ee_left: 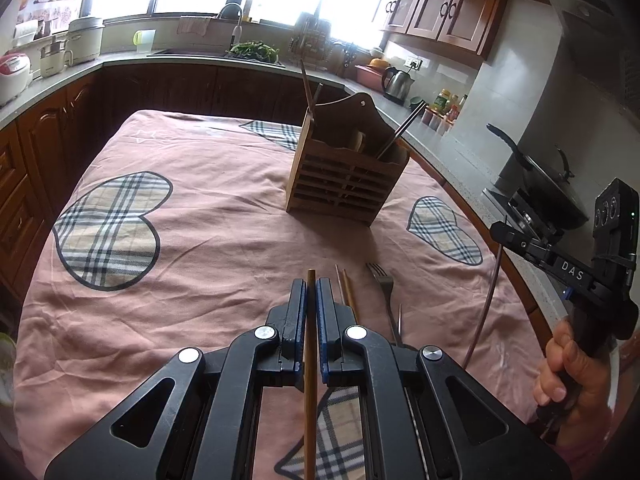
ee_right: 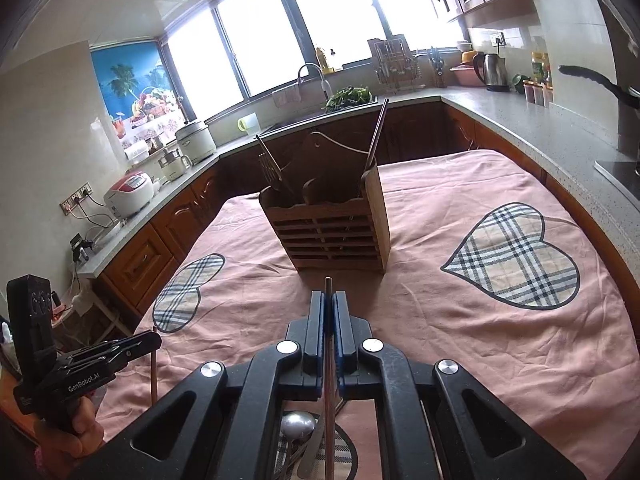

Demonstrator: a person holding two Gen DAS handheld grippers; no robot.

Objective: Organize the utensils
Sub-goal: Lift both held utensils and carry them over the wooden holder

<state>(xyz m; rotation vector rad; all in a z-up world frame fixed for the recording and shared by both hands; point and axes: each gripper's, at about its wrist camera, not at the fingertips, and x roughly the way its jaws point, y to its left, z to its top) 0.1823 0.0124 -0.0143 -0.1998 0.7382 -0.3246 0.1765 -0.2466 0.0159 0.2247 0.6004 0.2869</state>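
Left wrist view: the left hand-held gripper point(ee_left: 311, 294) is clamped on a brown chopstick point(ee_left: 310, 360), a thin, light, stiff and smooth rod; held mid-length, it can pivot or slip between the pads. A fork point(ee_left: 385, 288) and more chopsticks point(ee_left: 347, 294) lie on the pink cloth point(ee_left: 200, 240) near the tabletop's near edge. Right wrist view: the right hand-held gripper point(ee_right: 329, 304) is clamped on a second chopstick point(ee_right: 329, 380), above a spoon point(ee_right: 297, 426). The wooden holder point(ee_right: 332, 232) stands mid-tabletop.

wrist views above table, both facing caddy point(ee_left: 344, 168)
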